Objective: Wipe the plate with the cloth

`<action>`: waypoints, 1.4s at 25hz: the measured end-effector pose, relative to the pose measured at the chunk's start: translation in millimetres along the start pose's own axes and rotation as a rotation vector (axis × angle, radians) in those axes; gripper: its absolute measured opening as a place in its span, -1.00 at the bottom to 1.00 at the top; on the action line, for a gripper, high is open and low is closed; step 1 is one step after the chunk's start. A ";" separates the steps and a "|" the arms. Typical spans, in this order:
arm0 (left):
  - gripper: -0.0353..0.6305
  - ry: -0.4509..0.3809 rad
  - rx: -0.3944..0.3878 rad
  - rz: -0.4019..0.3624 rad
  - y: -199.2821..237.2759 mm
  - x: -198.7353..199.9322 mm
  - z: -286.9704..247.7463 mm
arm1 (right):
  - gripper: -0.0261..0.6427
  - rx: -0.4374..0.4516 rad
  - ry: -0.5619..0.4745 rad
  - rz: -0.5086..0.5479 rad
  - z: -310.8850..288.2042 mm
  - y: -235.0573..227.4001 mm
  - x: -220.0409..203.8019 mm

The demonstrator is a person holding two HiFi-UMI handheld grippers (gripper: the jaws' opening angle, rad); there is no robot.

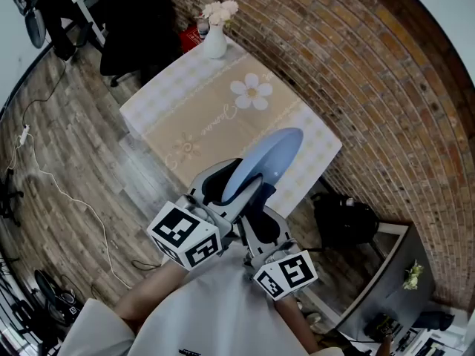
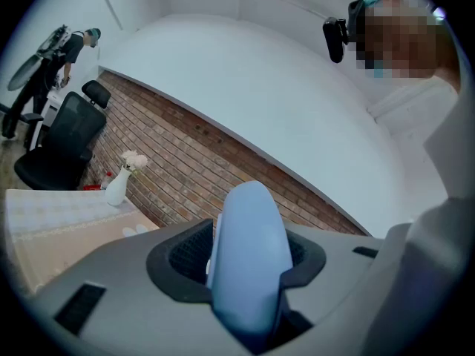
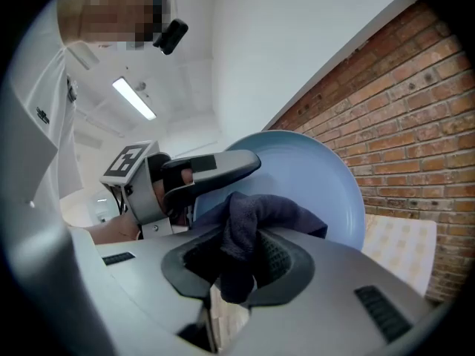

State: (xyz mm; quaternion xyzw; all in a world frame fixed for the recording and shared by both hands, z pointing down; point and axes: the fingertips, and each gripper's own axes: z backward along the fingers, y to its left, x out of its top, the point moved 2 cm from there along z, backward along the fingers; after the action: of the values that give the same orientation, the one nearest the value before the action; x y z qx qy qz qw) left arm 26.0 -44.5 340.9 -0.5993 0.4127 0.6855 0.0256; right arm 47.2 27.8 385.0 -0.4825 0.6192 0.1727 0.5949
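A light blue plate (image 1: 266,160) is held on edge above the table, with my left gripper (image 1: 223,191) shut on its rim. Seen from the left gripper view, the plate (image 2: 249,258) stands edge-on between the jaws. My right gripper (image 1: 256,215) is shut on a dark blue cloth (image 3: 252,232). That cloth is bunched between the jaws and pressed against the plate's face (image 3: 319,184). The left gripper (image 3: 189,176) shows in the right gripper view, clamped on the plate's left rim.
Below lies a table (image 1: 193,110) with a beige flowered cloth. A white vase (image 1: 215,39) of flowers stands at its far end. A brick wall (image 1: 356,73) runs along the right. A black office chair (image 1: 133,21) stands beyond, and a black bag (image 1: 343,219) sits on the floor.
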 end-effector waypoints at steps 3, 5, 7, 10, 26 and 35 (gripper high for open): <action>-0.32 0.011 -0.018 0.002 -5.9 -5.0 -0.4 | -0.62 0.001 -0.019 0.014 0.8 -2.0 8.7; -0.32 0.023 -0.030 0.002 -10.4 -8.5 0.0 | -0.62 -0.002 -0.029 0.022 0.9 -4.3 14.2; -0.32 0.034 -0.042 0.009 -13.4 -11.8 0.3 | -0.62 -0.005 -0.033 0.032 1.1 -7.7 18.3; -0.32 0.042 -0.053 0.019 -15.6 -14.5 0.4 | -0.62 -0.011 -0.034 0.053 2.1 -13.8 22.8; -0.32 0.095 -0.109 0.014 -31.8 -27.4 5.0 | -0.62 -0.093 -0.097 0.062 16.1 -49.5 45.1; -0.32 0.100 -0.119 0.028 -39.6 -32.0 11.0 | -0.62 -0.147 -0.129 0.056 24.1 -72.6 60.5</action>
State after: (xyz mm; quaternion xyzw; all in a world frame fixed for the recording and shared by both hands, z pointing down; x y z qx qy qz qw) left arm 47.2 2.9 346.0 -0.6276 0.3804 0.6780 -0.0401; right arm 129.8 -11.4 350.9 -0.4955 0.5783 0.2650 0.5915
